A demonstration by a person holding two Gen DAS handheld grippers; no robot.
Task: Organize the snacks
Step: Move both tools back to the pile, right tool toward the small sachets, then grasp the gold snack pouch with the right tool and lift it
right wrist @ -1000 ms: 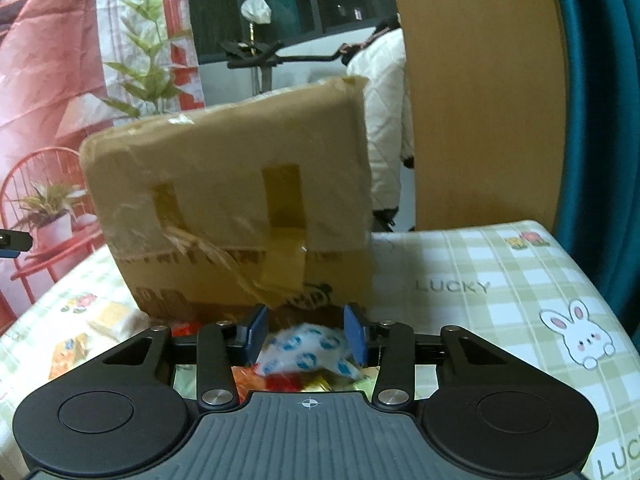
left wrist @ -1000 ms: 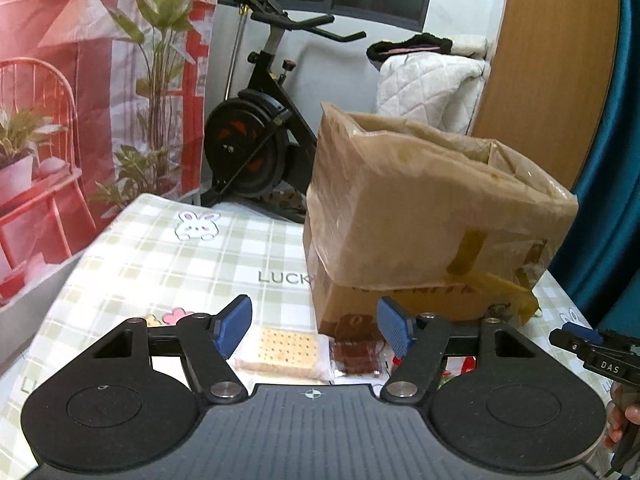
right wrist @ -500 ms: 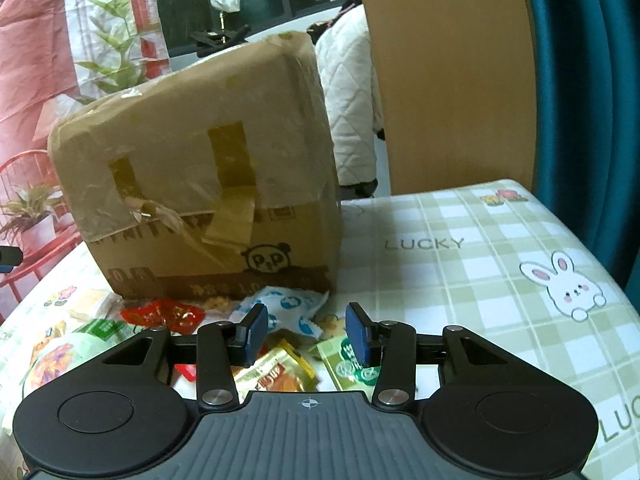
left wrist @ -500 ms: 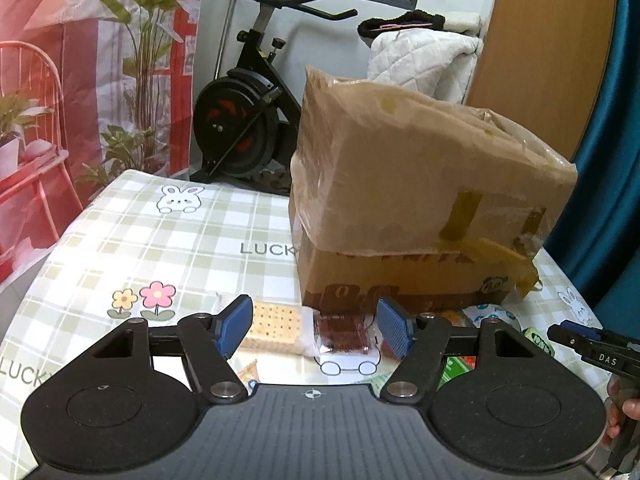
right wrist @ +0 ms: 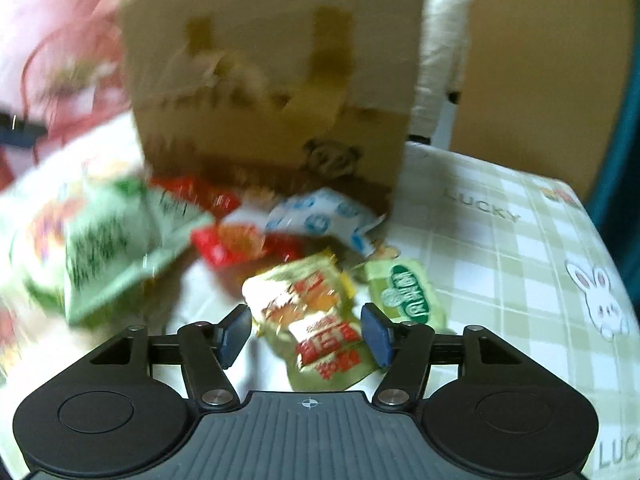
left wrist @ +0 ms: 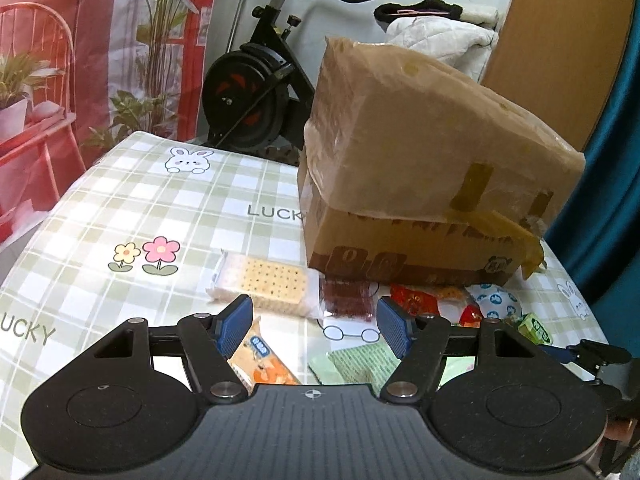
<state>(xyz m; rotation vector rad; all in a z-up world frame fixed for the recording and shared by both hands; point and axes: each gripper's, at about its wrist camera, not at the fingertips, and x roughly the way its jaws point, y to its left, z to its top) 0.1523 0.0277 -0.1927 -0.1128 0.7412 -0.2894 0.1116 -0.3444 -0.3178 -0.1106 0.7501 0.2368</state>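
Note:
A taped cardboard box (left wrist: 424,168) stands on the checked tablecloth (left wrist: 132,208), with snack packets scattered before it. In the left wrist view my left gripper (left wrist: 316,322) is open and empty above a cracker pack (left wrist: 272,286), a dark red snack (left wrist: 348,298), an orange packet (left wrist: 260,356) and a green packet (left wrist: 356,362). In the blurred right wrist view my right gripper (right wrist: 306,334) is open, its jaws either side of a green-and-red packet (right wrist: 316,320). A small green packet (right wrist: 408,294), a white-blue packet (right wrist: 324,220), red packets (right wrist: 236,240) and a large green bag (right wrist: 104,248) lie around.
An exercise bike (left wrist: 256,92) and a red plant-print curtain (left wrist: 80,40) stand behind the table. A wooden door (left wrist: 560,48), white quilted cloth (left wrist: 440,36) and teal curtain (left wrist: 616,184) are at the right. The table edge curves at the left.
Both grippers have pulled back from the box and tilted down, bringing more packets into view. The right gripper's jaws have opened wider and now straddle the green-and-red packet.

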